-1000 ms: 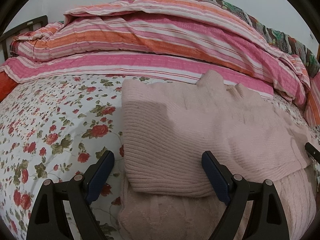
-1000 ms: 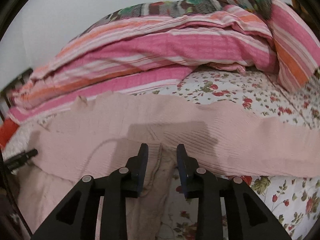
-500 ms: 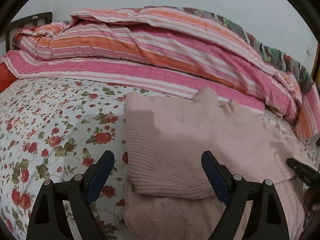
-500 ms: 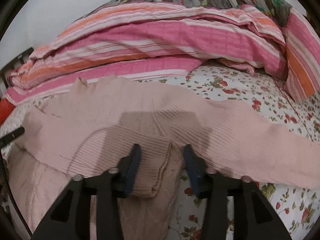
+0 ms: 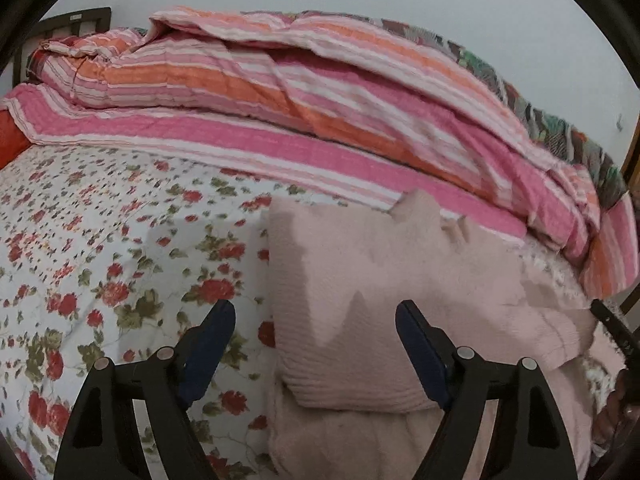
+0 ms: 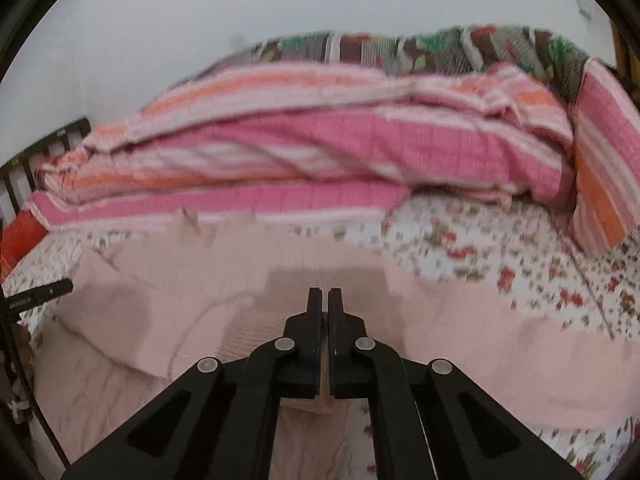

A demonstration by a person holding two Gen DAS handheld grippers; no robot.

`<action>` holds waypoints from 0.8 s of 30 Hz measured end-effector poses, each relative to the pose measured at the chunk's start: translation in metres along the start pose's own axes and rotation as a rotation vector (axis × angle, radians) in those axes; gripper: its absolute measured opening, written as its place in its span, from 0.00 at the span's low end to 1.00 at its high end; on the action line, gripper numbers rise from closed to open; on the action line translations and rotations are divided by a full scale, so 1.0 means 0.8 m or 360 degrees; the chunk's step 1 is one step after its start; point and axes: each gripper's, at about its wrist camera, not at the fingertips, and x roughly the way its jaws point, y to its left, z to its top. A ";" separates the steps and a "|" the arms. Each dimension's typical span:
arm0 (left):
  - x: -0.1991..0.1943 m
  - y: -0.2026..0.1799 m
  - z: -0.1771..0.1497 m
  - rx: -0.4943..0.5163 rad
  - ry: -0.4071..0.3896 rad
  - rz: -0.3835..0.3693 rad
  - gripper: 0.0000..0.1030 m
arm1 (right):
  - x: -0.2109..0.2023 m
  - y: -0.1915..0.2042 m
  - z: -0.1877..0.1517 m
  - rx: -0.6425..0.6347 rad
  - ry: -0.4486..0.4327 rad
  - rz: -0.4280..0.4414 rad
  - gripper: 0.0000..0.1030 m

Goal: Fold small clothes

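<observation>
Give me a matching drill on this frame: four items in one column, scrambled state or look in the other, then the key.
Items
1. left tongs
2. right tongs
3. pink sweater
4. bedsheet

States
A. white with red flowers
B. shut, with pink knit showing between the arms
C. lying partly folded on the bed, ribbed hem nearest the left camera
D. wide apart and closing, one finger over the sheet and one over the knit, gripping nothing

Pairs: 1-D, 2-B, 3-C, 4-A
</observation>
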 end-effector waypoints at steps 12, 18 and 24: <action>0.051 -0.037 -0.020 0.0235 0.0236 0.0101 0.79 | 0.048 -0.003 -0.021 -0.0085 0.0294 -0.0149 0.23; 0.048 -0.041 -0.024 0.0281 0.0223 0.0105 0.83 | -0.003 -0.025 -0.004 -0.0053 0.0200 -0.0211 0.46; 0.048 -0.041 -0.024 0.0283 0.0223 0.0108 0.85 | -0.076 -0.119 -0.003 0.0088 0.0105 -0.0409 0.66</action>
